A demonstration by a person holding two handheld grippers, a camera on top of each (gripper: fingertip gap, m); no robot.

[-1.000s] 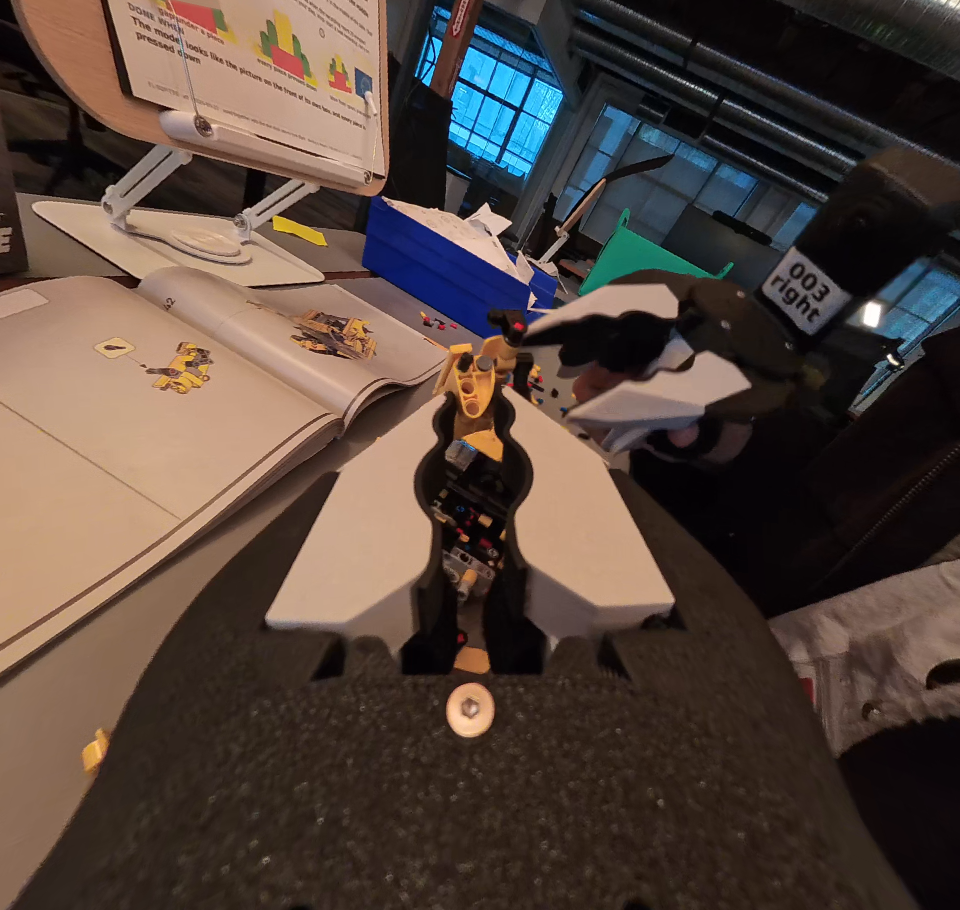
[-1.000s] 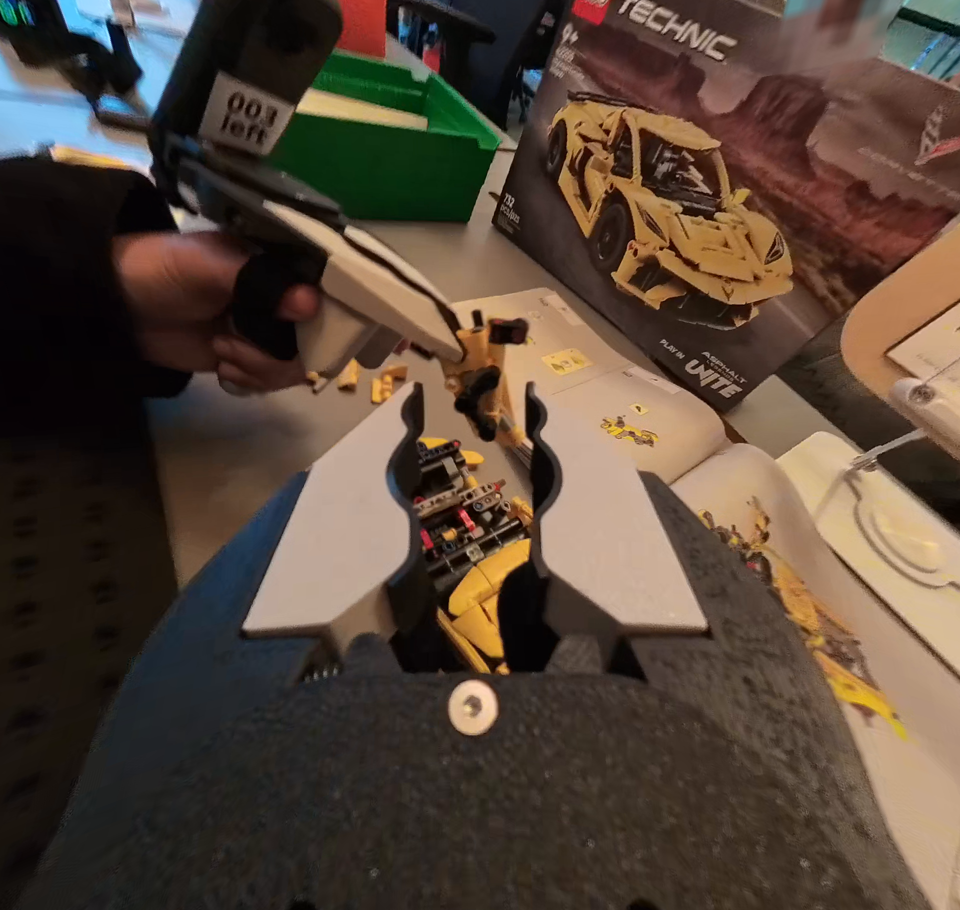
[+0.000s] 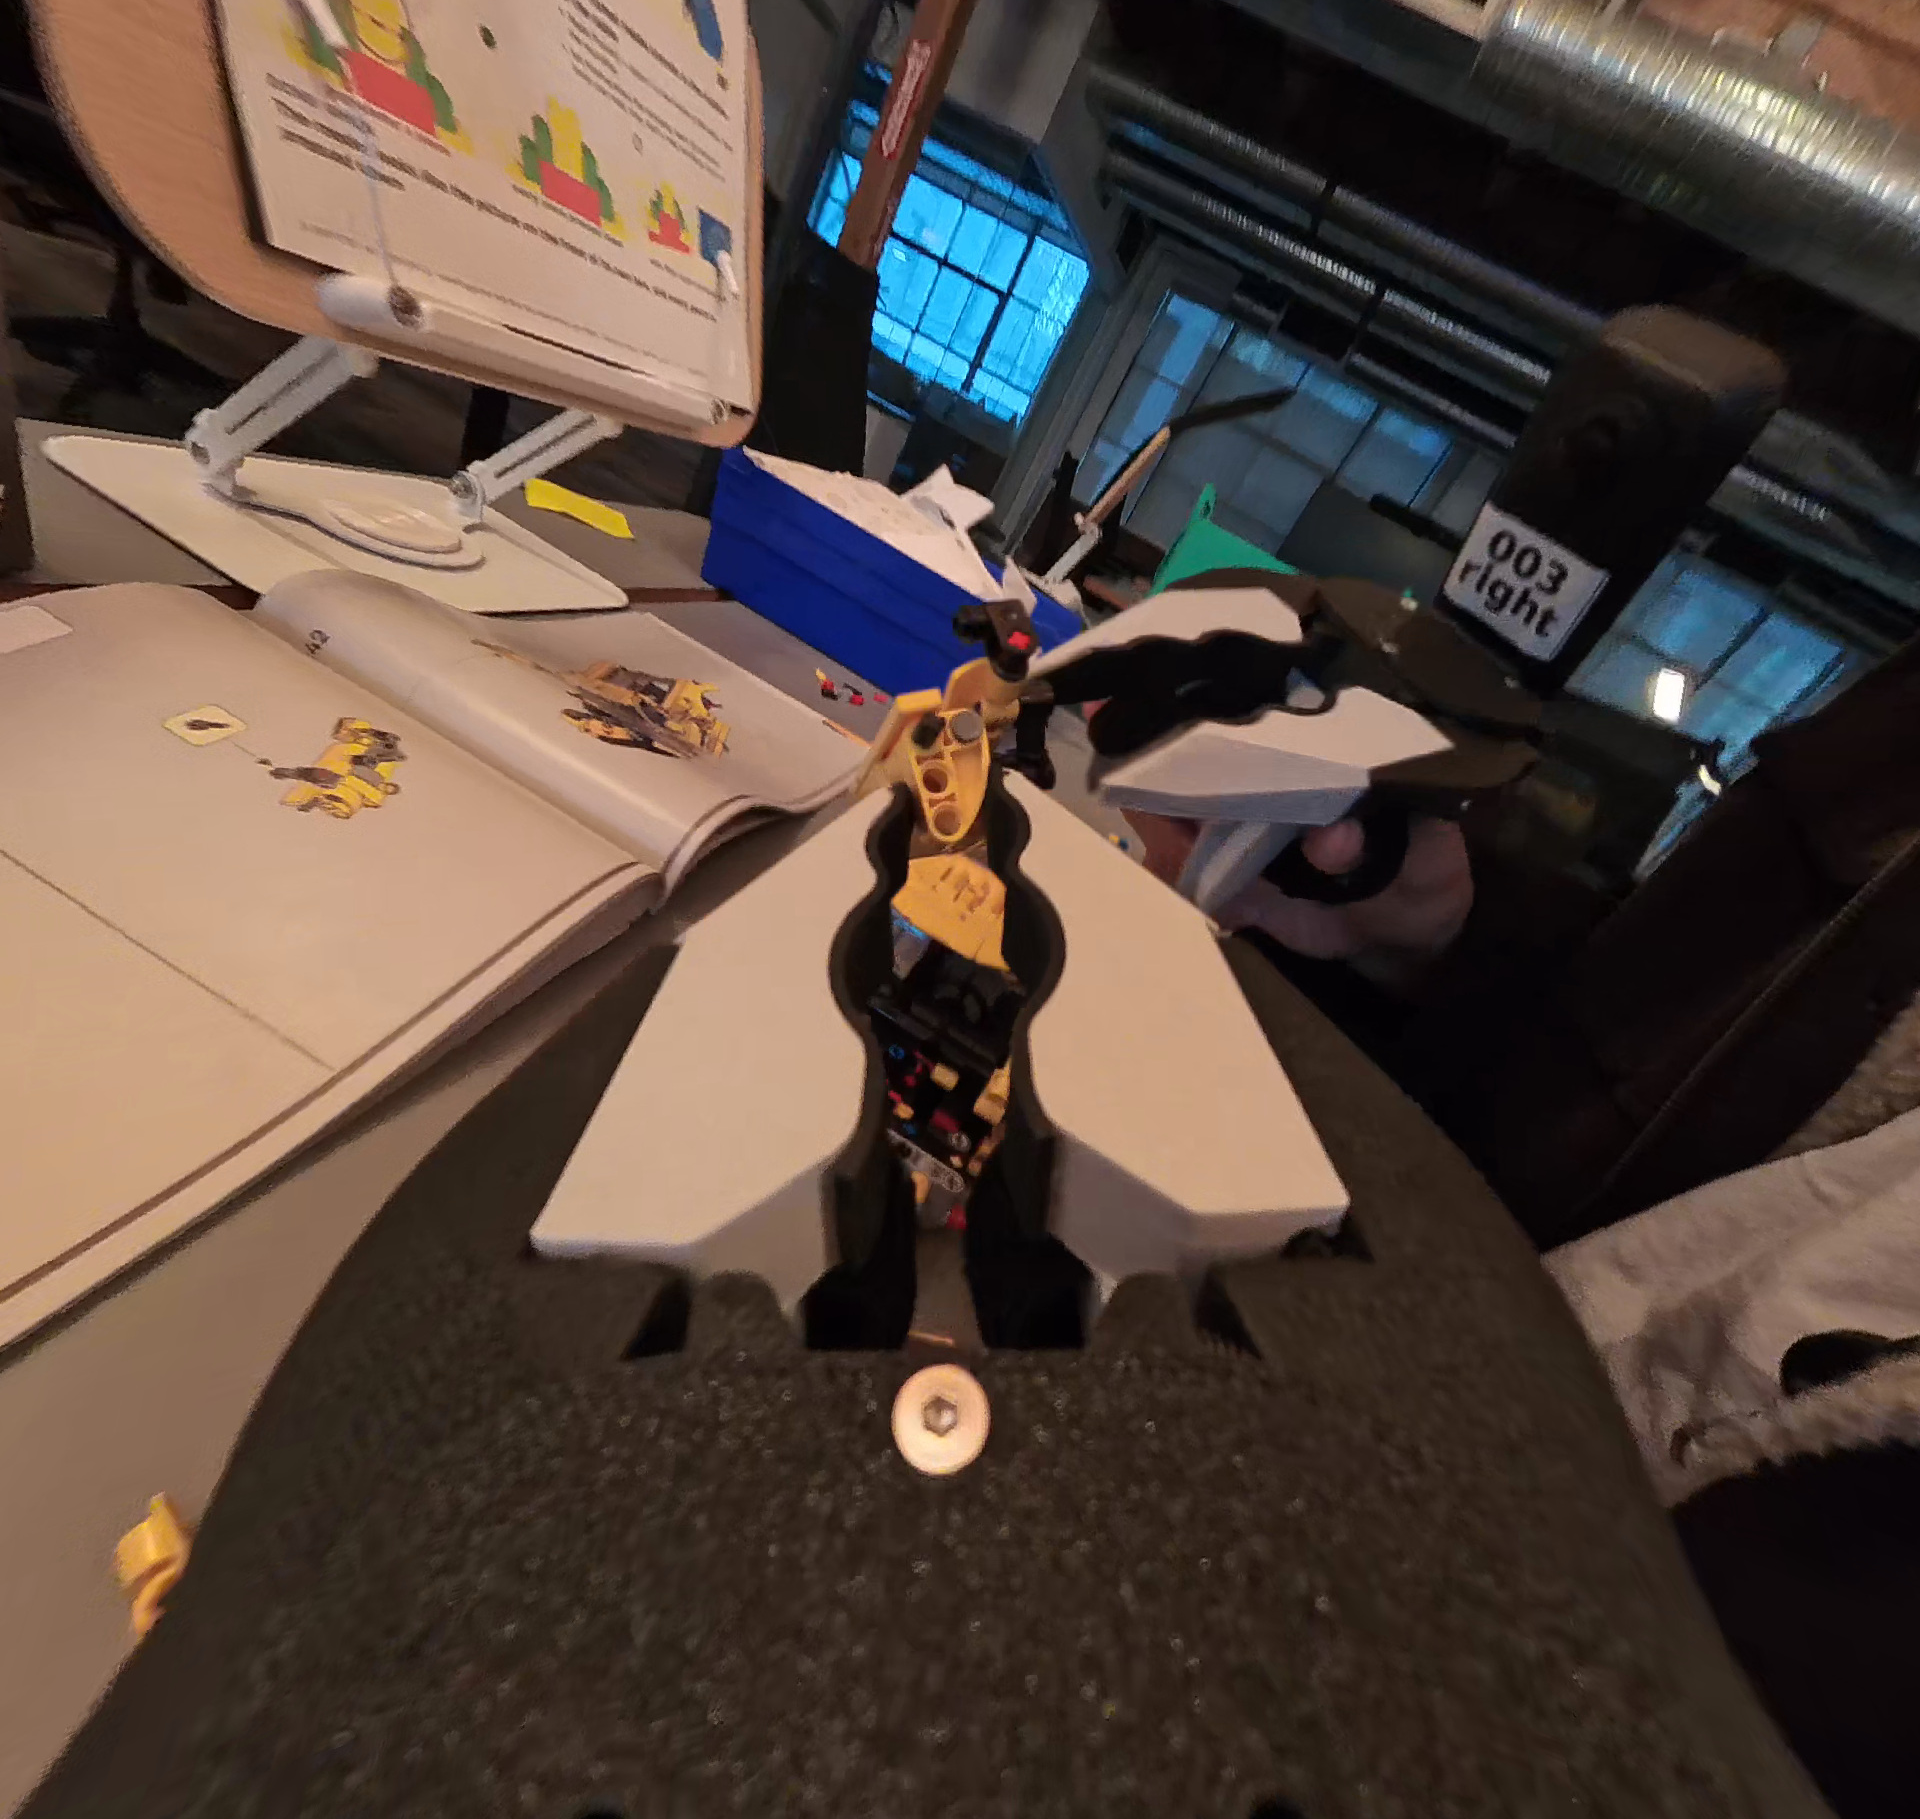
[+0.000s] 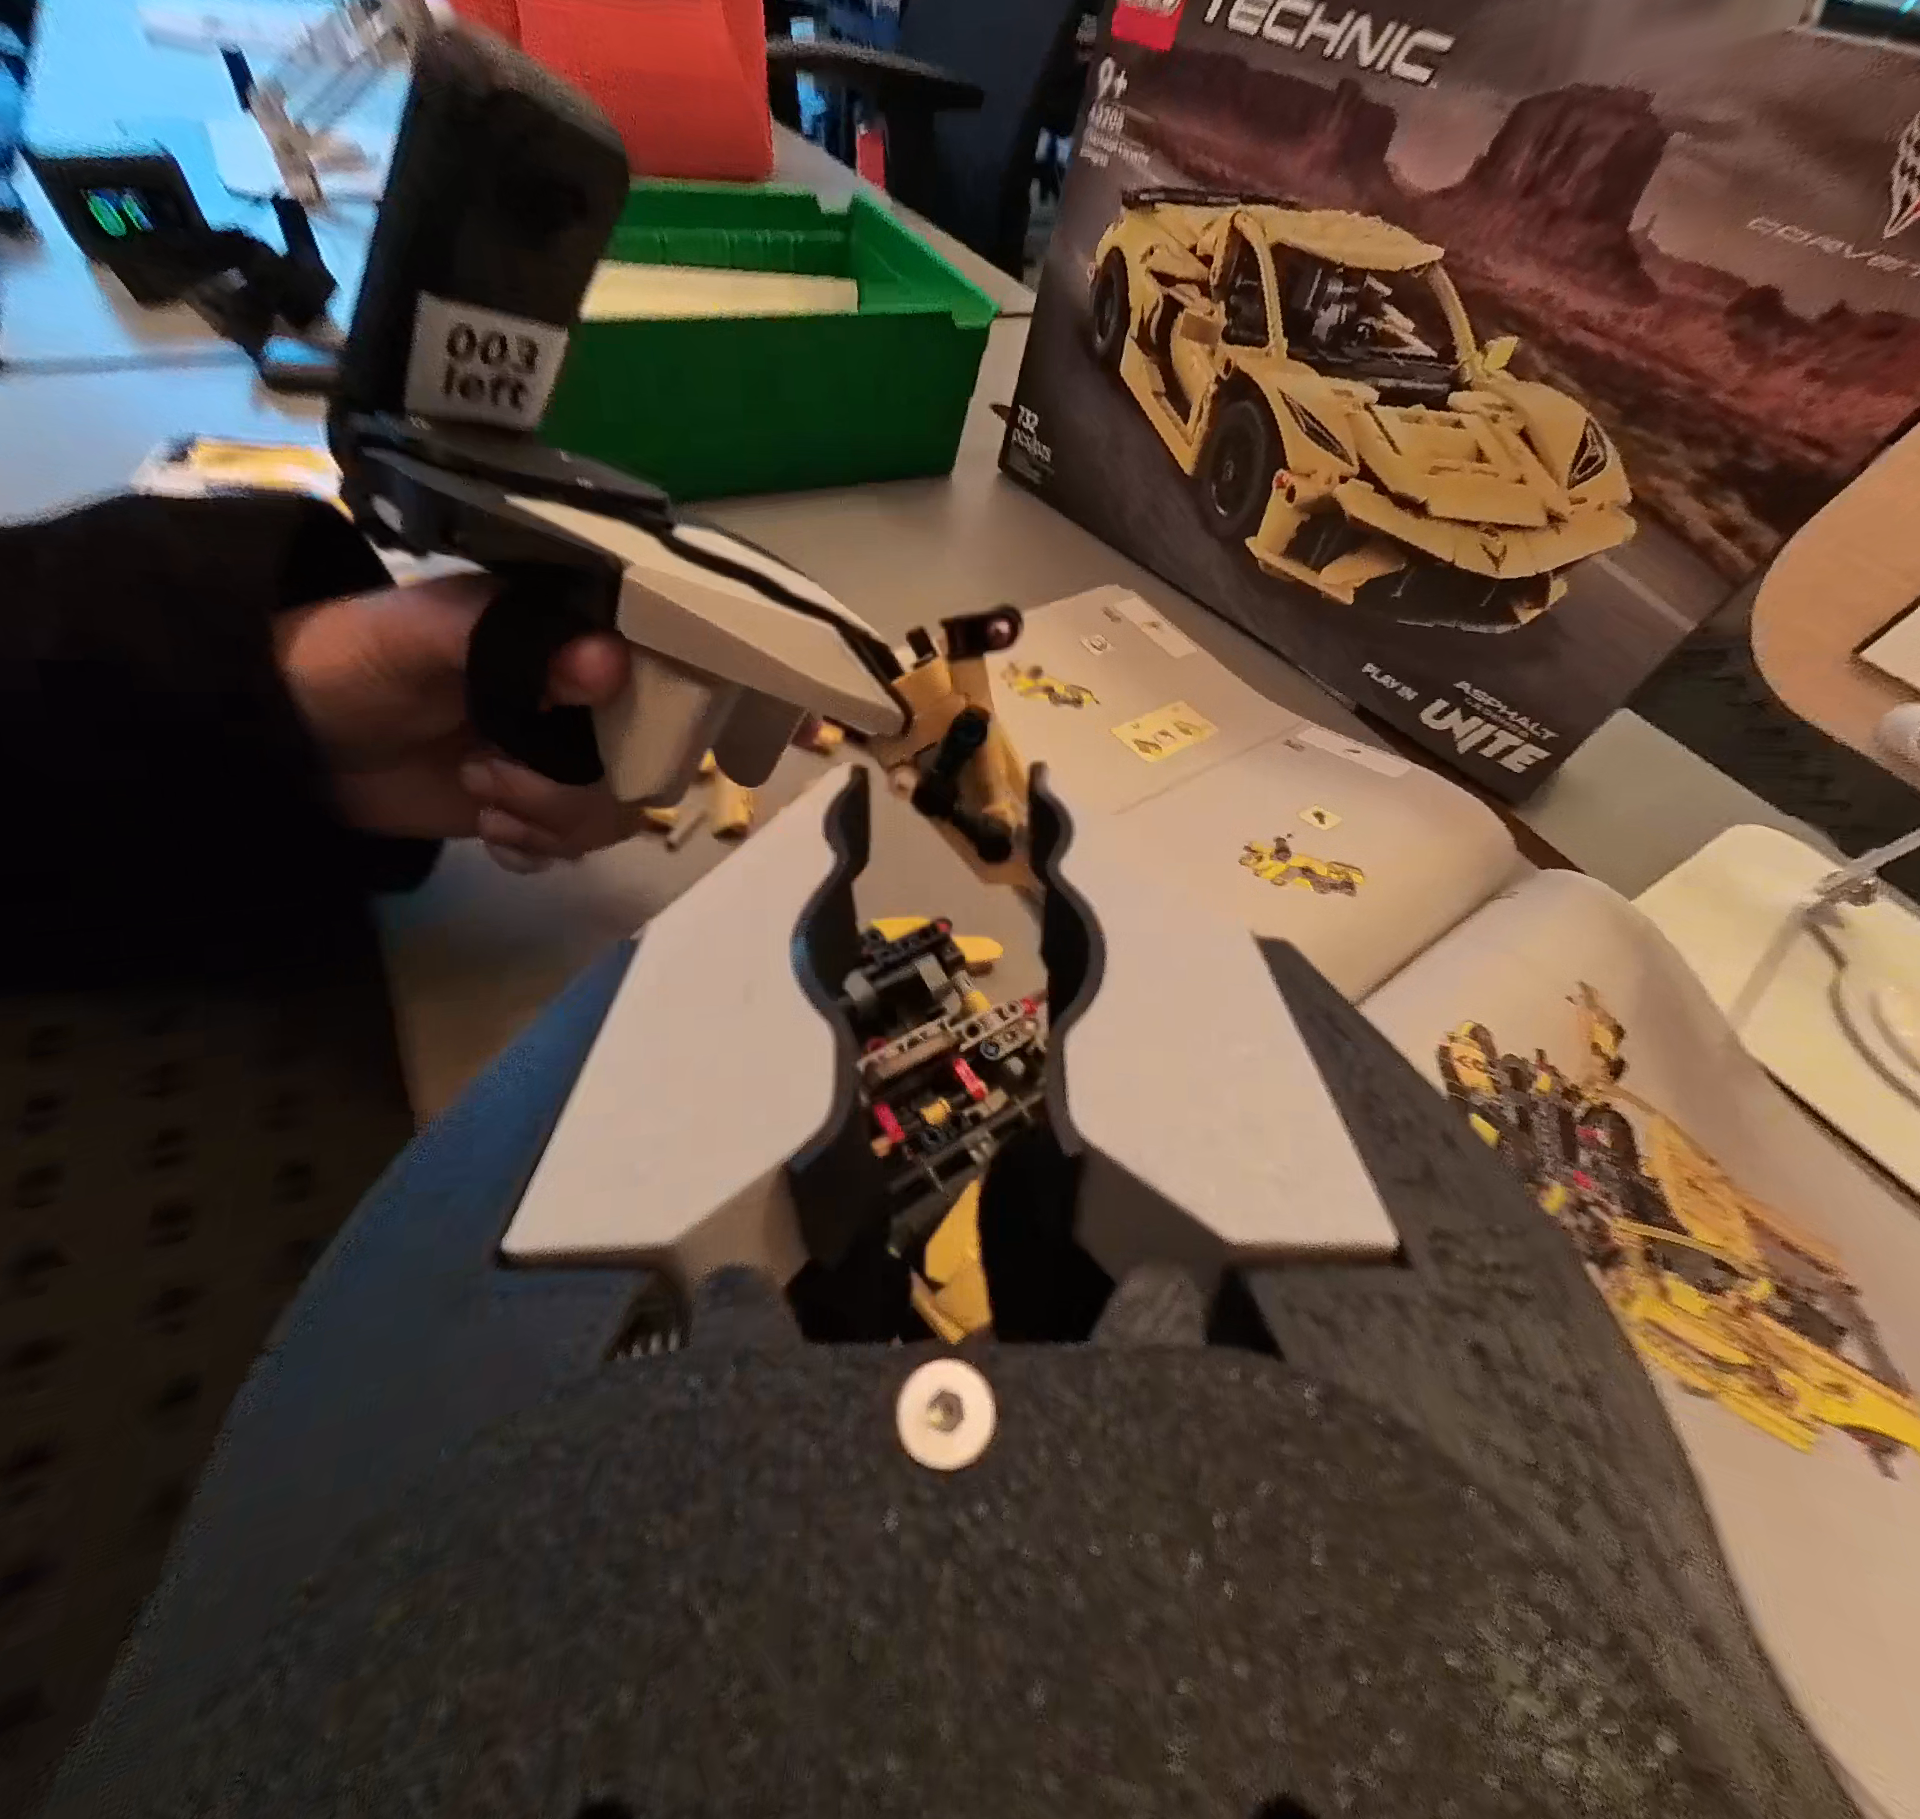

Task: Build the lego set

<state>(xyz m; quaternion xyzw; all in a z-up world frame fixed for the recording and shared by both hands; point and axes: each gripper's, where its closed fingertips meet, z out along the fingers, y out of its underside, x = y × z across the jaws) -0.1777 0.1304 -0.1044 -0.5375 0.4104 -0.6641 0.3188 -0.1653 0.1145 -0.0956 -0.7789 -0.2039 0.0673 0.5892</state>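
A grey counter (image 4: 894, 543) carries an open instruction booklet (image 3: 312, 834), green bin (image 4: 769, 387) and Lego box (image 4: 1455, 335). Left gripper (image 3: 940, 793) jaws clamp the yellow Lego subassembly (image 3: 951, 761); right gripper (image 4: 951, 803) jaws apart beside it, above the car chassis (image 4: 935, 1052).

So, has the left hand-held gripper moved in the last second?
Yes: the left hand-held gripper dropped at its rear against the green bin; its front barely shifted.
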